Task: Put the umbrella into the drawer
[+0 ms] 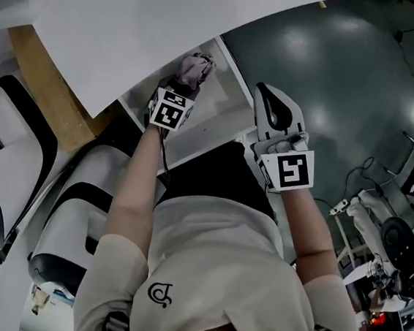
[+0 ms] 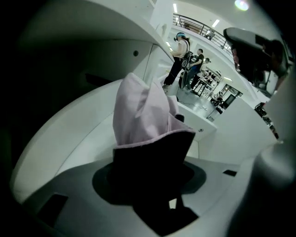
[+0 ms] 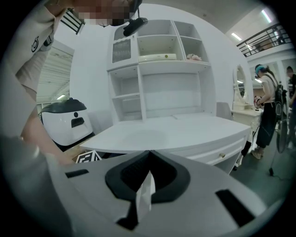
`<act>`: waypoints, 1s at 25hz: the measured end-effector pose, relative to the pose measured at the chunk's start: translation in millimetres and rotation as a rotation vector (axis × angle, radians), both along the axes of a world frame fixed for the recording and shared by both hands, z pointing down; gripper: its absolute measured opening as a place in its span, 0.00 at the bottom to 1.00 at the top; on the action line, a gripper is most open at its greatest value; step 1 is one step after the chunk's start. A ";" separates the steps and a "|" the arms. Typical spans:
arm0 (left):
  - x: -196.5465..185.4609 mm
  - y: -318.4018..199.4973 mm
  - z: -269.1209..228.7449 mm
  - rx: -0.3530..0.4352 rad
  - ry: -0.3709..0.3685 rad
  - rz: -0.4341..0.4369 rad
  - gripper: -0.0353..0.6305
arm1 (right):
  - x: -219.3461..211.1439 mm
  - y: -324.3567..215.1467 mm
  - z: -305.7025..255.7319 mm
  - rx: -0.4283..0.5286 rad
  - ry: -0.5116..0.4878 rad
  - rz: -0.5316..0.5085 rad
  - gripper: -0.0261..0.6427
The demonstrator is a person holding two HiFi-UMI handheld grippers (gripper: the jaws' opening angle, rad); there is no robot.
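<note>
A folded pink umbrella (image 1: 193, 70) hangs over the open white drawer (image 1: 224, 106) under the desk top. My left gripper (image 1: 186, 87) is shut on it, and its marker cube sits just below. In the left gripper view the umbrella's pink cloth (image 2: 141, 113) and a dark part of it fill the space between the jaws, with the drawer's white inside (image 2: 76, 134) behind. My right gripper (image 1: 267, 94) hovers to the right of the drawer's front. Its jaws meet at the tip (image 3: 149, 153) and hold nothing.
The white desk top (image 1: 133, 28) covers the upper left, with a shelf unit (image 3: 157, 60) standing on it. Two white-and-black machines (image 1: 6, 155) (image 1: 77, 213) stand at the left. Dark green floor (image 1: 334, 79) lies to the right. People (image 2: 181, 54) stand far off.
</note>
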State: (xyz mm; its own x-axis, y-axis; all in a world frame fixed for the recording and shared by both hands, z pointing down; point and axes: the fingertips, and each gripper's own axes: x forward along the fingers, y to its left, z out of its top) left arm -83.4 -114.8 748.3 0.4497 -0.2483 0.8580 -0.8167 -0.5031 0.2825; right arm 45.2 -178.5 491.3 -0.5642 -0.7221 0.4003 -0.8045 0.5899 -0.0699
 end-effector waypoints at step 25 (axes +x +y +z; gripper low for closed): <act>4.9 2.8 -10.5 -0.018 0.053 -0.035 0.58 | -36.7 -3.5 0.0 -0.042 0.000 -0.070 0.05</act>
